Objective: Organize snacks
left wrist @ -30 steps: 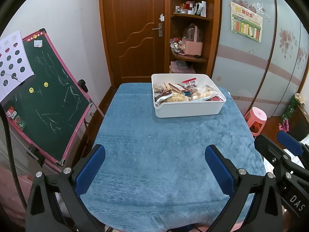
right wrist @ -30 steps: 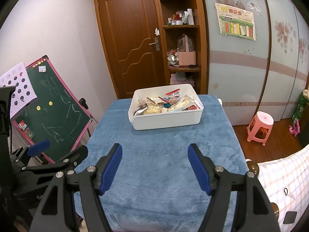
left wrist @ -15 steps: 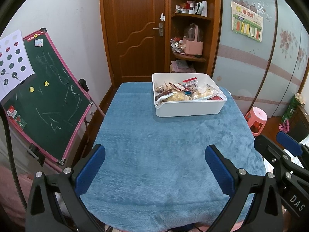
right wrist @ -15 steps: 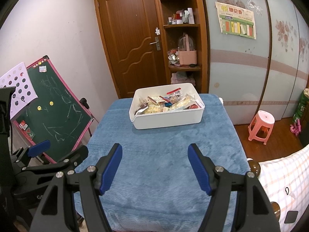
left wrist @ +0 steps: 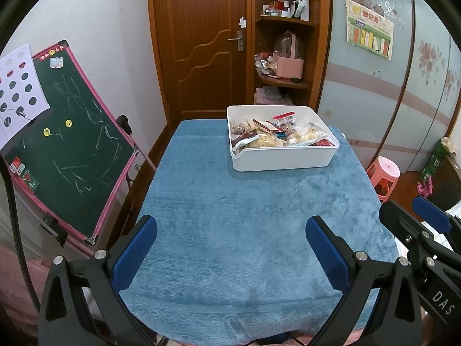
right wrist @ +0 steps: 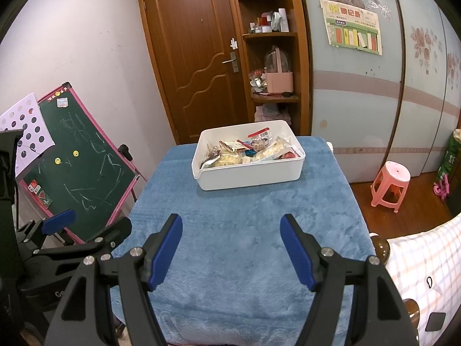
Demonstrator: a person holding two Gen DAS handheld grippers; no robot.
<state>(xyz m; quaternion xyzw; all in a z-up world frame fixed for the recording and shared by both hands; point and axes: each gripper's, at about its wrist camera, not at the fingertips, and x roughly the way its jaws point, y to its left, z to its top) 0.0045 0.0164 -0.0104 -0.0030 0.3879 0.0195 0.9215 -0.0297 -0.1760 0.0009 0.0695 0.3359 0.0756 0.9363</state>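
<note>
**Snack box waits at the far end of the desk**

On the far left a green chalkboard [left wrist: 66,144] with a pink frame leans by the white wall. It has chalk scribbles and two little yellow smiley magnets on it. A white sheet with round holes hangs over its top corner.

Next comes the left hand-held gripper [left wrist: 230,248]. Its two blue fingers [left wrist: 135,250] stand wide apart, and nothing is between them. It hangs over the near end of the desk [left wrist: 230,201], which is covered with a fuzzy blue cloth.

At the far end of the desk, a bit to the right, sits a white box [left wrist: 282,158]. It is full of snacks [left wrist: 276,135] in shiny little bags, piled all together. The box is well apart from both grippers.

Behind the desk are a brown wooden door [left wrist: 201,43] and a corner shelf [left wrist: 285,52] with a pink basket on it.

The right hand-held gripper [right wrist: 232,250] is beside the left one. Its blue fingers are apart too, with only the blue cloth showing between them.

On the right, a pink stool [right wrist: 390,184] stands on the wooden floor. A paper poster [right wrist: 353,30] is stuck on the pale wardrobe.
</note>
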